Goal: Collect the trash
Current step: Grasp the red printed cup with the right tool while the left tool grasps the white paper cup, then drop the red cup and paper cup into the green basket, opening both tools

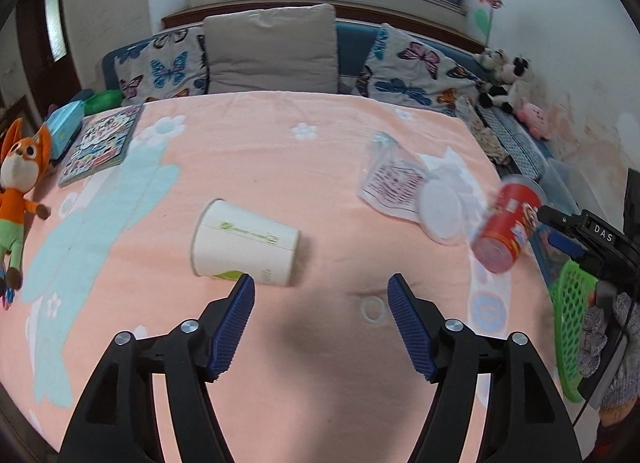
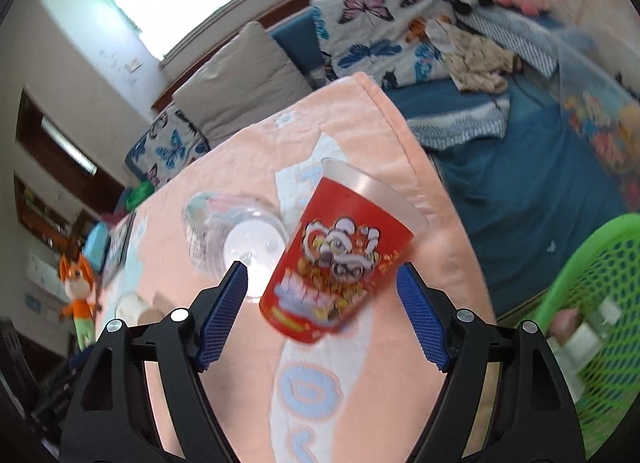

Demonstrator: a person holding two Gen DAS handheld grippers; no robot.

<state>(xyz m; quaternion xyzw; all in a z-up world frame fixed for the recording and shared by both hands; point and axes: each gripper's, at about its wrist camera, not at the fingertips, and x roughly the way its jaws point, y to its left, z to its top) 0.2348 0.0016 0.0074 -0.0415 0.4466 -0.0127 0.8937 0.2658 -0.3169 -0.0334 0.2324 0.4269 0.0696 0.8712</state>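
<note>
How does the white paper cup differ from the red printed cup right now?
The white paper cup lies on its side on the pink cloth, plain apart from small green print; the red printed plastic cup is tilted between the right gripper's open fingers, with a cartoon lion design. The white cup sits just ahead of the left gripper, ungripped. Both look empty.

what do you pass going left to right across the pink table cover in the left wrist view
fox plush toy → picture book → white paper cup lying on its side → crumpled clear plastic packaging → red lion-dance cup → green mesh basket
</note>
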